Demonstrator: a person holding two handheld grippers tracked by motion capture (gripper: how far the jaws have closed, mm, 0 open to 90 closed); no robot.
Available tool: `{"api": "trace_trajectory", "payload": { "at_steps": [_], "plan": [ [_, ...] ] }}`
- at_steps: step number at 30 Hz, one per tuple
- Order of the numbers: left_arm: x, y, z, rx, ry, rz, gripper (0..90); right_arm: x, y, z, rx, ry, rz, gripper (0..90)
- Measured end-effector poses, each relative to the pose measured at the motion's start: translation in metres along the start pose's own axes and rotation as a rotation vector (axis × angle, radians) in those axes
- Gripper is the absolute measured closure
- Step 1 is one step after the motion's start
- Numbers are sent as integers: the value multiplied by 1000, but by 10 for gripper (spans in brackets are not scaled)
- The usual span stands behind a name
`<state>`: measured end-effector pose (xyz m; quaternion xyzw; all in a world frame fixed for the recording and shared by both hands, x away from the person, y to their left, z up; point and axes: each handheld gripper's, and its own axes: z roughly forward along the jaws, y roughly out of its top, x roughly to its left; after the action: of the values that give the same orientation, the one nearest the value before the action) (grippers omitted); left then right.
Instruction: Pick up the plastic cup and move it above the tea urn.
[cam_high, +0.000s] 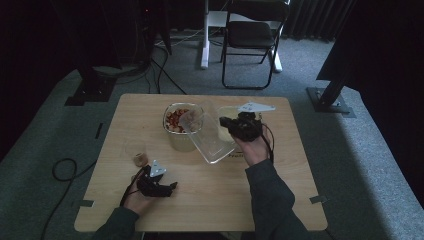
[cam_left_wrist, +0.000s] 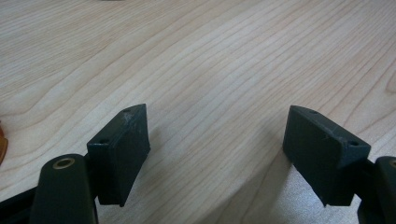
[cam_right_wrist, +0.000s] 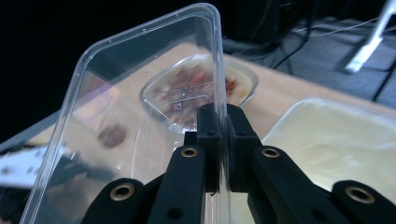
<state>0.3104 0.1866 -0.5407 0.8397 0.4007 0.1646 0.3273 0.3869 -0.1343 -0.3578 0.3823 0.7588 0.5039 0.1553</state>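
My right gripper (cam_high: 225, 122) is shut on the wall of a clear plastic container (cam_high: 210, 137), holding it tilted above the middle of the wooden table (cam_high: 210, 200). In the right gripper view the jaws (cam_right_wrist: 223, 116) clamp the thin edge of the container (cam_right_wrist: 140, 93). Just behind it stands a bowl (cam_high: 167, 112) with red and brown pieces inside, seen through the plastic in the right gripper view (cam_right_wrist: 243, 84). My left gripper (cam_high: 172, 186) rests low at the near left of the table. Its jaws (cam_left_wrist: 217, 140) stand open over bare wood with nothing between them.
A small round brown thing (cam_high: 140, 159) sits near the left gripper. A pale lid or tray (cam_right_wrist: 336, 140) lies on the table beside the bowl. Beyond the table stand a folding chair (cam_high: 250, 35) and dark stands, with cables on the floor.
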Motion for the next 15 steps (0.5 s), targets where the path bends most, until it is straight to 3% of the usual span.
{"api": "trace_trajectory", "payload": {
  "at_steps": [5,15],
  "plan": [
    [0,0,0,-1,-1,0,230,-16,14,-14,-35,-87,10,869],
    [0,0,0,-1,0,1,230,-75,28,-14,-67,-216,135,869]
  ]
}}
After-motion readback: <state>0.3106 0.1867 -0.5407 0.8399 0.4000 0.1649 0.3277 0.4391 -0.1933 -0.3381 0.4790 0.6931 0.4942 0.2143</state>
